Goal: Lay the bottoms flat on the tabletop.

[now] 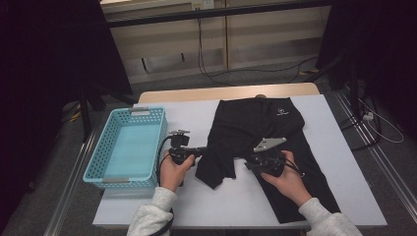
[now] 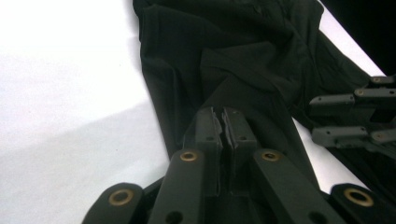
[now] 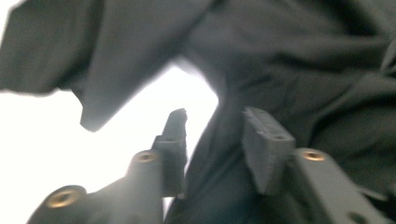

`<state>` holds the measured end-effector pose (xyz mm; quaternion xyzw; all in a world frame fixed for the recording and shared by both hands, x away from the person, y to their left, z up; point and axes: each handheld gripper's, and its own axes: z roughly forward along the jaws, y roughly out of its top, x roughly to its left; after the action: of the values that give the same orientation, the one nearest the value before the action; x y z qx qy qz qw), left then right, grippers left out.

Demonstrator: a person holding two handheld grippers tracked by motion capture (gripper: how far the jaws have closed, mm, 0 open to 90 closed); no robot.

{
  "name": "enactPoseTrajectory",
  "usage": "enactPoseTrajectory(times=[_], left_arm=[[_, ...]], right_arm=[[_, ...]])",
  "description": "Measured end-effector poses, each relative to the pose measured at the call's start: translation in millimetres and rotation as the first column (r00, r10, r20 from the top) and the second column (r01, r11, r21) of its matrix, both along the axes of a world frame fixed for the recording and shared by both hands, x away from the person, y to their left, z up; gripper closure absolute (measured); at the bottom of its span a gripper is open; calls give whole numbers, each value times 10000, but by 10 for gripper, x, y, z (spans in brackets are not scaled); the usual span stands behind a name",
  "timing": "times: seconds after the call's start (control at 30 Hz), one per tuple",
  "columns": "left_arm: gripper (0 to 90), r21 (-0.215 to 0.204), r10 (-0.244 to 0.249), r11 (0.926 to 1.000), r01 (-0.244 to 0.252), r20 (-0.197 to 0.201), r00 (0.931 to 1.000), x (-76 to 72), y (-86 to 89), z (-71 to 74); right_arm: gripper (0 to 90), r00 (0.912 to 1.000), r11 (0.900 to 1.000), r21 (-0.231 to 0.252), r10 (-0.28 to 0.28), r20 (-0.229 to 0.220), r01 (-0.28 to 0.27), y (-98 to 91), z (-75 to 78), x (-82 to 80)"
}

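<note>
A black garment (image 1: 255,128) lies spread on the white table (image 1: 187,115), with a small white logo near its far edge. My left gripper (image 1: 205,149) reaches in from the left at the garment's left hem. In the left gripper view this gripper (image 2: 224,119) is shut on a pinch of the black cloth (image 2: 243,56), which rises in a ridge toward it. My right gripper (image 1: 249,164) lies over the middle of the garment and points left. In the right gripper view, the right gripper (image 3: 219,135) stands partly open, with a fold of the cloth (image 3: 299,70) running between the jaws.
A turquoise mesh basket (image 1: 160,142) stands on the table's left side, close to my left hand. The right gripper's black linkage (image 2: 355,116) shows at the right of the left gripper view. Cables lie on the floor beyond the table.
</note>
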<state>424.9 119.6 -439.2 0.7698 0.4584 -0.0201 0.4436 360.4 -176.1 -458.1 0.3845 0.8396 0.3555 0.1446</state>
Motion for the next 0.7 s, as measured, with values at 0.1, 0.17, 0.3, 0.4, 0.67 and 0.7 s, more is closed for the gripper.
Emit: enactPoseTrajectory(times=[0.1,0.17,0.3,0.4,0.67,0.7], left_arm=[[853,49,-136,9999,136,-28,9999,-7,-25,-4],[849,101,-214,9997,214,-47,9998,-16,-47,-1],[849,129,-350,9993,349,31,9994,-34,-73,18],[849,95,-406,9991,405,41,9992,-40,-84,22],[847,121,-567,9983,566,29,9984,-43,-136,28],[846,118,-588,9982,588,17,9983,-45,-150,26]], right_arm=[[854,9999,9999,-69,146,-33,-146,-18,9,-25],[853,9993,9996,-30,274,-251,-275,-31,22,-41],[728,10000,9986,534,-53,-22,54,-222,164,-87],[650,9917,9877,998,-1244,334,1205,-623,305,-73],[597,9051,9058,-221,-4213,579,4231,-1465,200,-60],[589,8947,8943,-347,-4447,427,4462,-1520,169,-59]])
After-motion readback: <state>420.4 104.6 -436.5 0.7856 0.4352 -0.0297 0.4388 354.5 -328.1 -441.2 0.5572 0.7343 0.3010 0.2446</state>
